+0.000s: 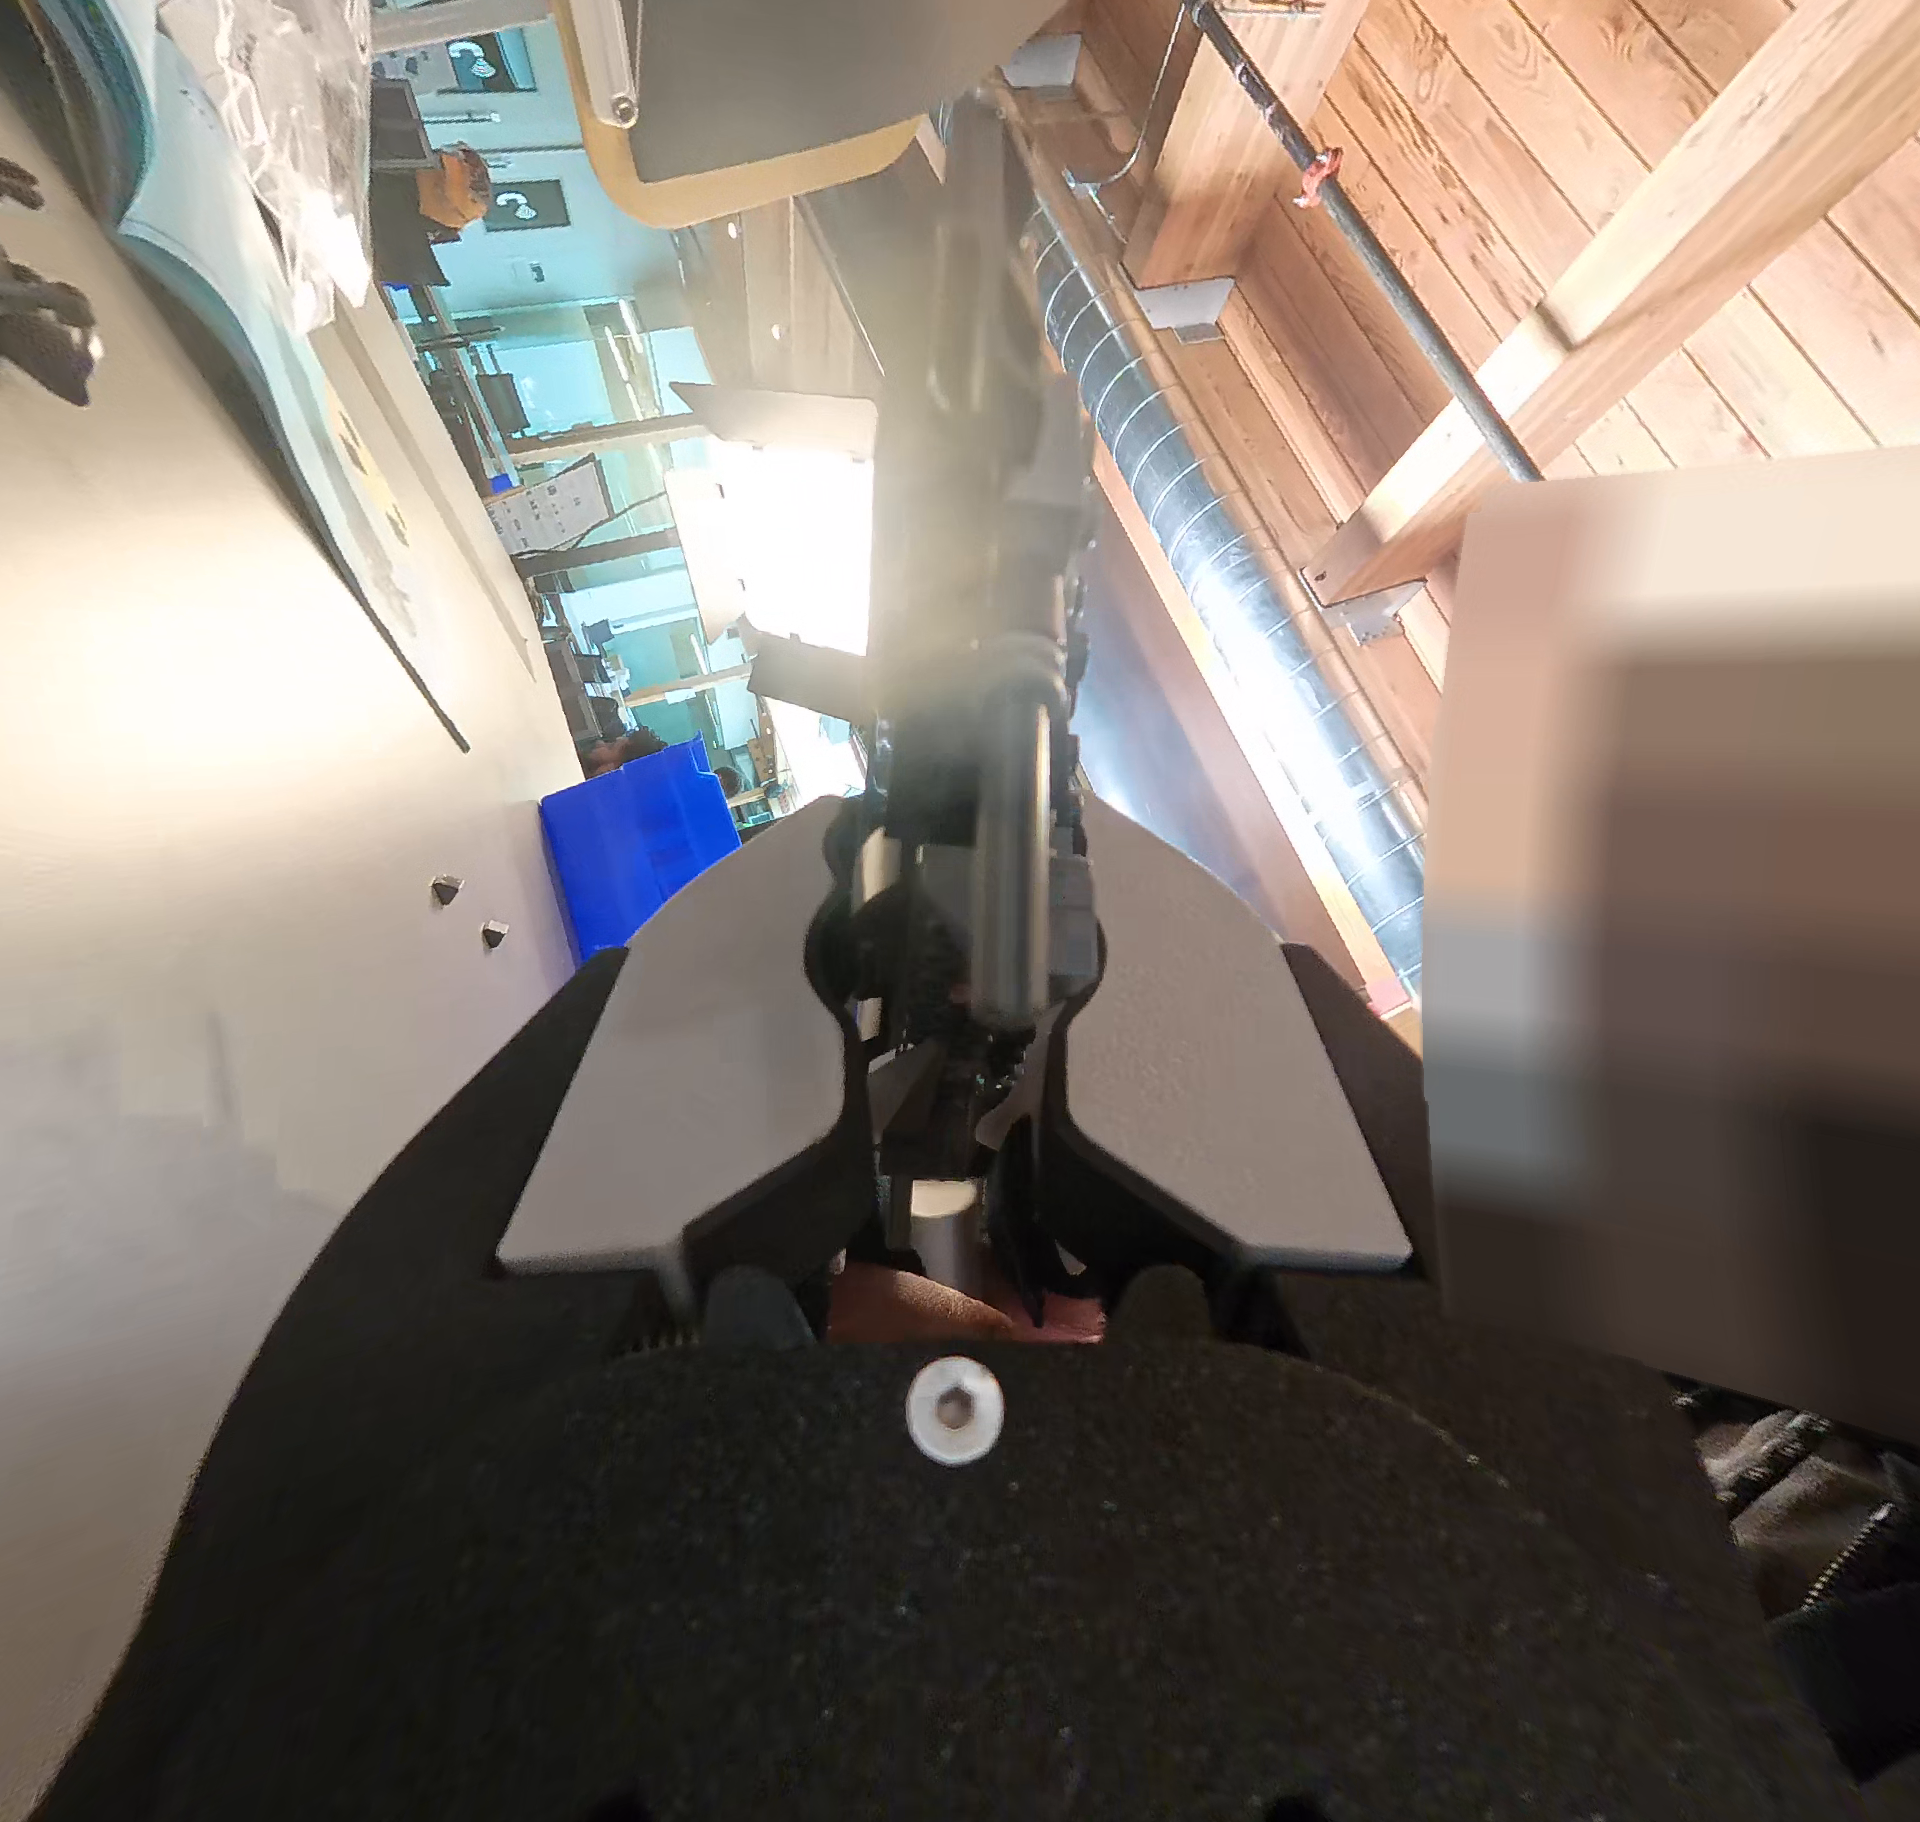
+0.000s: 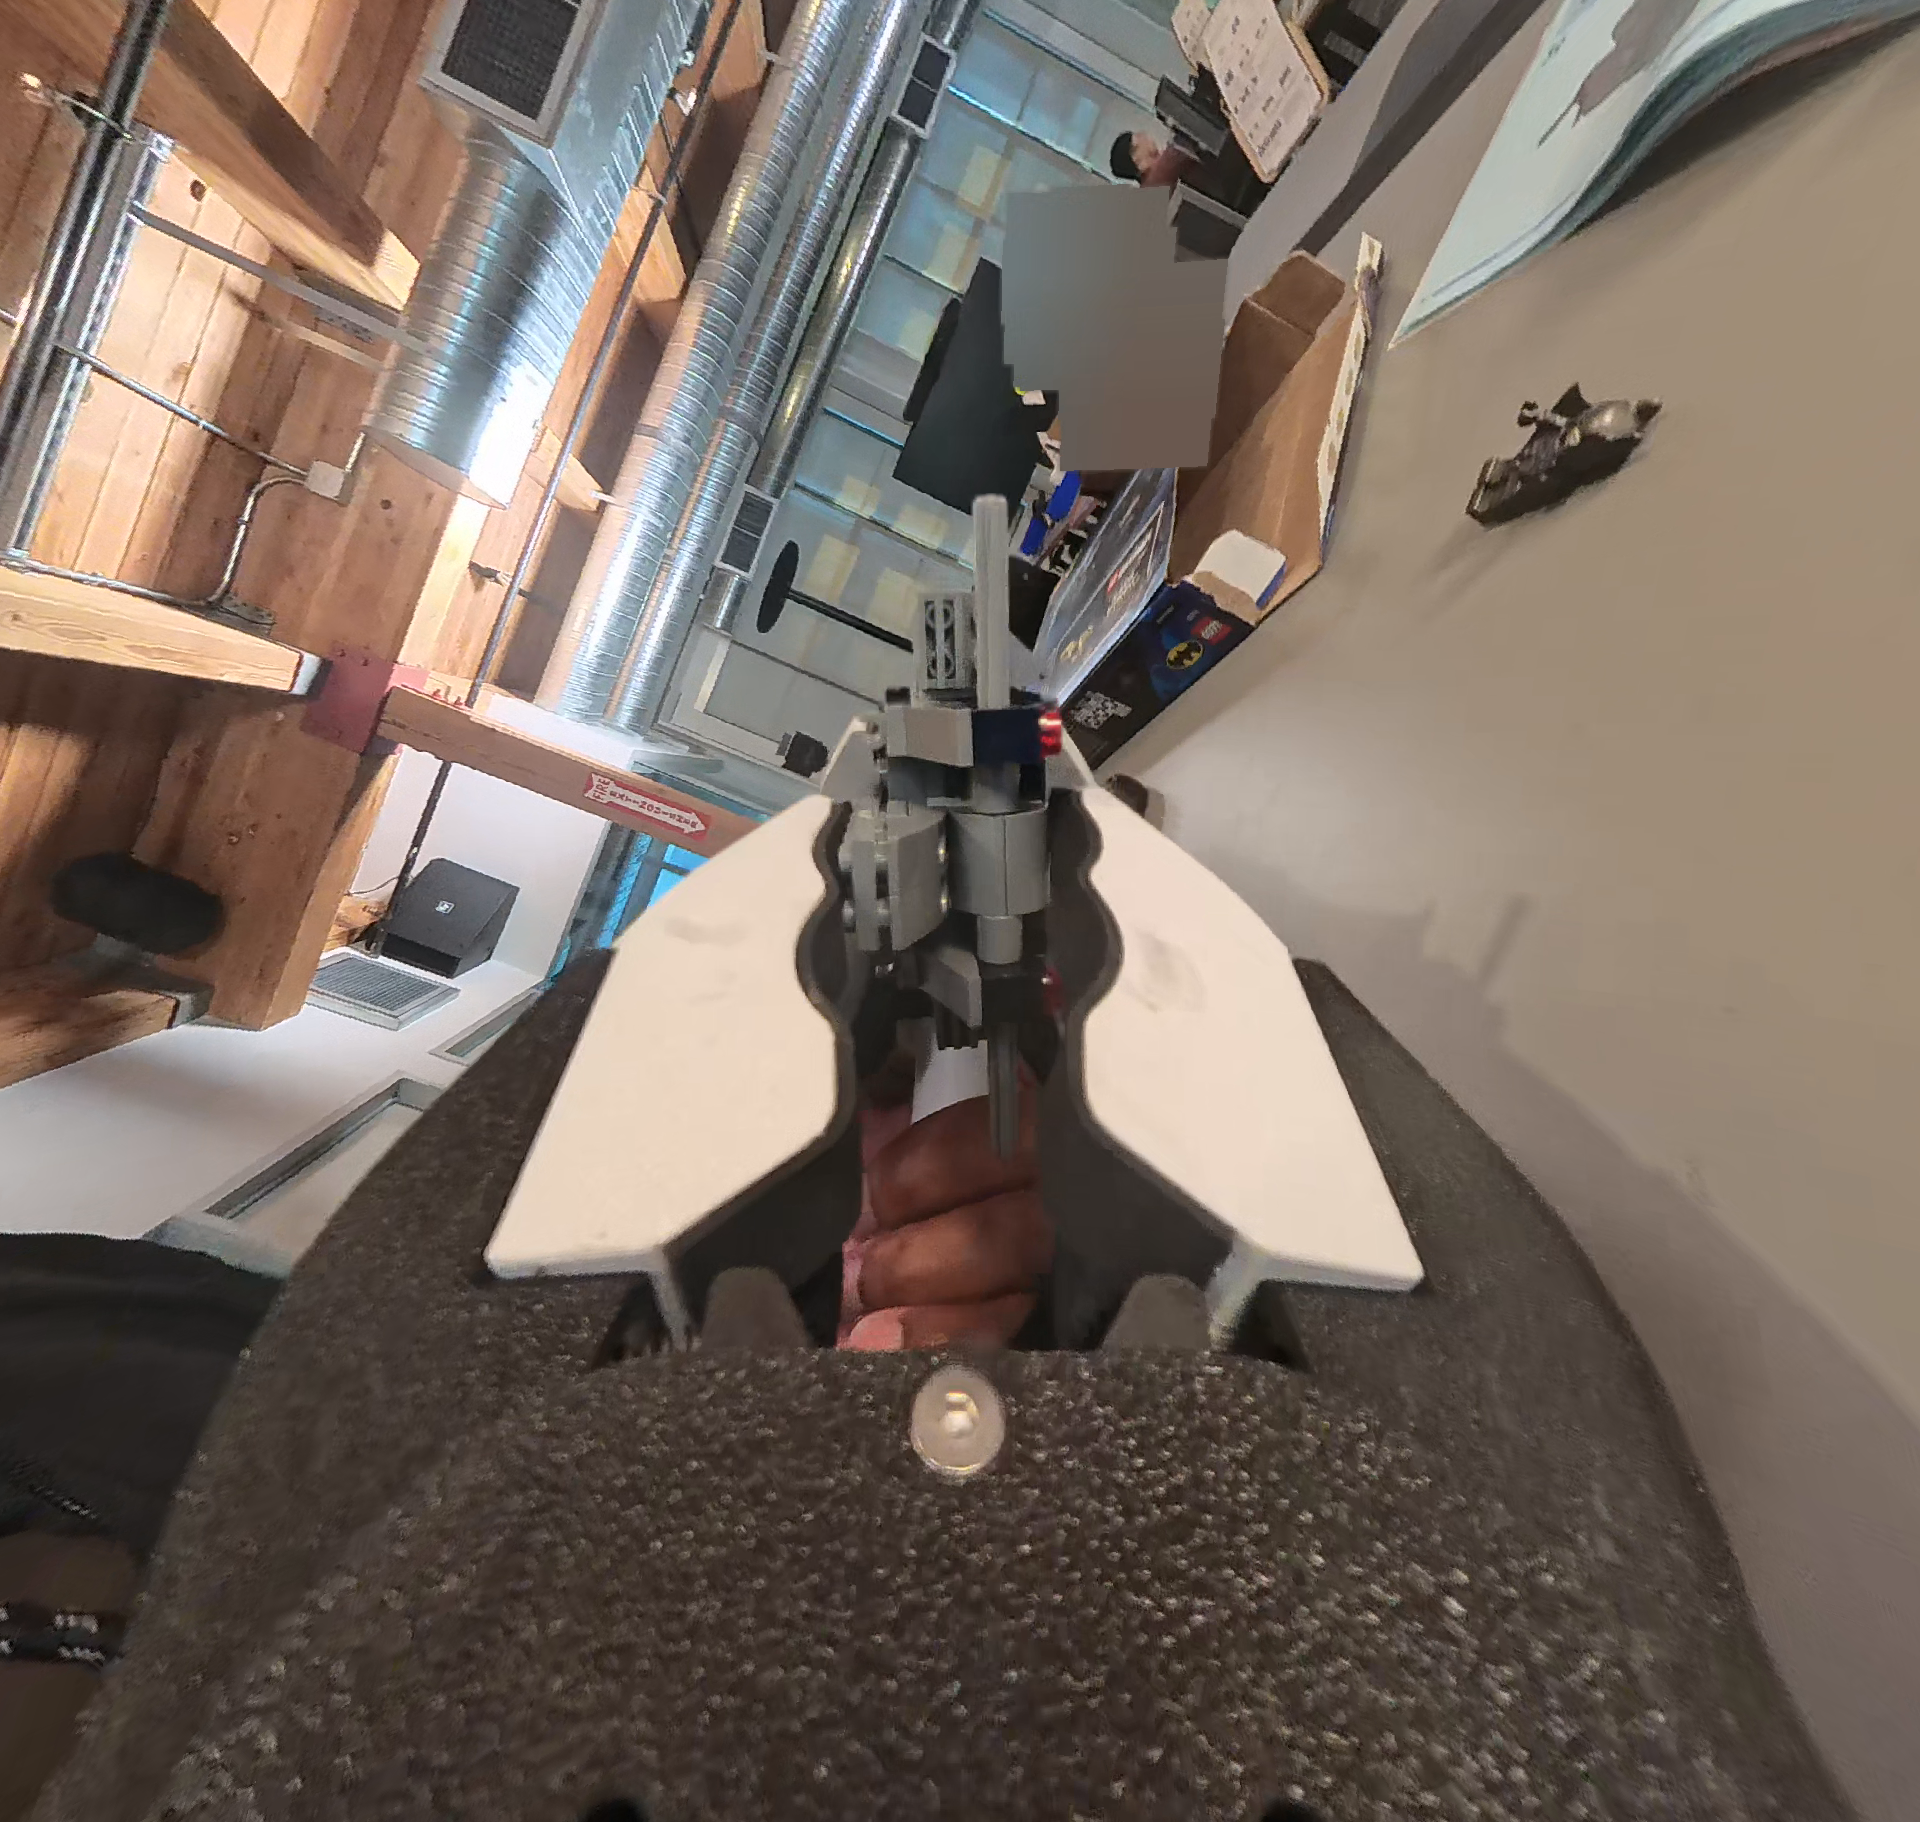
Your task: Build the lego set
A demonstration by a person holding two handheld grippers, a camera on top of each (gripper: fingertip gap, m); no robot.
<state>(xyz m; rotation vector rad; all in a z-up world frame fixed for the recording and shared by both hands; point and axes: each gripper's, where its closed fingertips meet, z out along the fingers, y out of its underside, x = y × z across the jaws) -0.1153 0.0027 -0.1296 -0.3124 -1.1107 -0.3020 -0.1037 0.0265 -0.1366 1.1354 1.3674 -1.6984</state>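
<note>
Right wrist view: my right tool is clamping a grey brick assembly; my left tool is gripping a dark, blurred brick assembly, blue bin lying just left.

Two brick assemblies, one booklet

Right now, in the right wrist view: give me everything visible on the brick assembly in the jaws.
The grey brick assembly is a small build of light and dark grey plastic pieces, with a dark blue block and a red stud at its upper right. A thin grey rod rises from its top beside a small ribbed grey block. A dark pointed pin hangs from its underside. It stands upright between the white fingers of the right gripper, which are closed against its sides, lifted off the grey table.
</note>
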